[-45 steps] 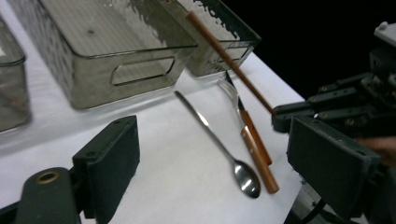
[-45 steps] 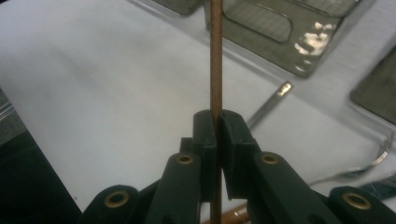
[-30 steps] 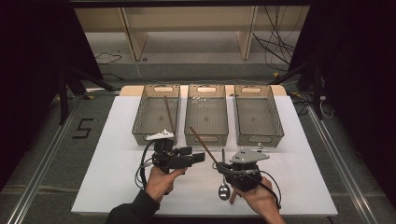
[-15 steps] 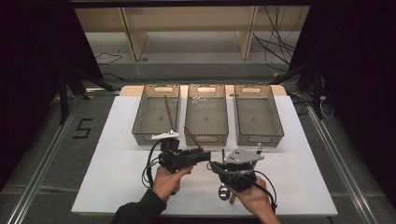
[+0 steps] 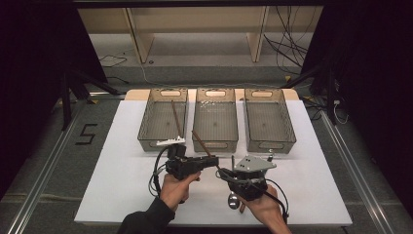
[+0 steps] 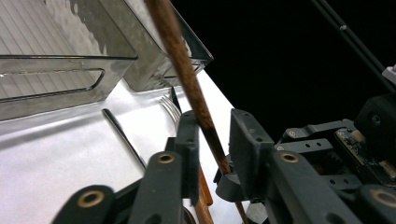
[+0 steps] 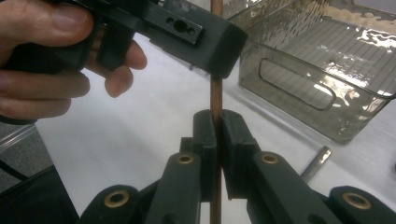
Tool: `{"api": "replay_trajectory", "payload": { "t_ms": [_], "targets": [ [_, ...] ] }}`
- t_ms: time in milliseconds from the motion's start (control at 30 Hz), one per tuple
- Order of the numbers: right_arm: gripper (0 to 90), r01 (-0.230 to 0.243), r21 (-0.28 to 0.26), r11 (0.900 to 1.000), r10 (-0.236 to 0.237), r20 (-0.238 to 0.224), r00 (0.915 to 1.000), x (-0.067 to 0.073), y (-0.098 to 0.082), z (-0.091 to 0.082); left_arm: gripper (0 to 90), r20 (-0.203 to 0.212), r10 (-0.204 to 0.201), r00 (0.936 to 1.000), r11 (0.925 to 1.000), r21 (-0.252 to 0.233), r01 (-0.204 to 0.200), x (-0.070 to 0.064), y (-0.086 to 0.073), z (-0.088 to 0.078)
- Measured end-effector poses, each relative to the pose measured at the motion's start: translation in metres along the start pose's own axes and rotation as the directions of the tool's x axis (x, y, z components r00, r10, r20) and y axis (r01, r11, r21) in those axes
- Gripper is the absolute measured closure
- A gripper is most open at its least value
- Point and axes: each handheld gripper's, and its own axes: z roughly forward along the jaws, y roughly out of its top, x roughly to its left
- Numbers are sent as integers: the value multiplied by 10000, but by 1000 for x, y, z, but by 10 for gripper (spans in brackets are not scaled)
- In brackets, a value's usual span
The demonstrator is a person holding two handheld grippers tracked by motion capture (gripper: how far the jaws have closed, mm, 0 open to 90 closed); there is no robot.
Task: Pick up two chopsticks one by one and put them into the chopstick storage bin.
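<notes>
The left gripper [image 5: 213, 161] has swung from beside the right gripper [image 5: 225, 174] to reach across the brown stick [image 5: 200, 143] it holds. Its jaws have just been closing, the stick between them, with a gap on one side in the left gripper view.

Hand and gripper pose

Your right gripper [image 5: 225, 174] has its jaws clamped together. Your left gripper [image 5: 214, 161] points toward it, jaws just closing in, a gap remaining. Both forearms enter from below.
</notes>
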Motion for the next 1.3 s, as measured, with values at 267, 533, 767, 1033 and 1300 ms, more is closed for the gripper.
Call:
{"api": "replay_trajectory", "payload": {
  "t_ms": [267, 533, 767, 1033, 1300],
  "targets": [
    [855, -13, -172, 9999, 11, -119, 9999, 0, -1, 1, 822, 543, -331, 9980, 9994, -57, 335, 1, 1, -2],
    [671, -159, -205, 9997, 152, -369, 9992, -4, -2, -2, 846, 463, -65, 9989, 10000, -4, 65, -2, 5, -6],
    [474, -388, -479, 9981, 369, -410, 9985, -19, -6, -13, 846, -203, 265, 9994, 9995, -161, -269, 11, 25, -26],
    [383, -649, -419, 9970, 649, -14, 9979, -33, -21, -27, 845, -1003, 333, 9944, 9991, -242, -359, 28, 63, -64],
    [318, -896, -388, 9952, 901, 102, 9959, -40, -35, -36, 844, -1534, 205, 9880, 9991, -329, -259, 40, 105, -93]
  ]
}}
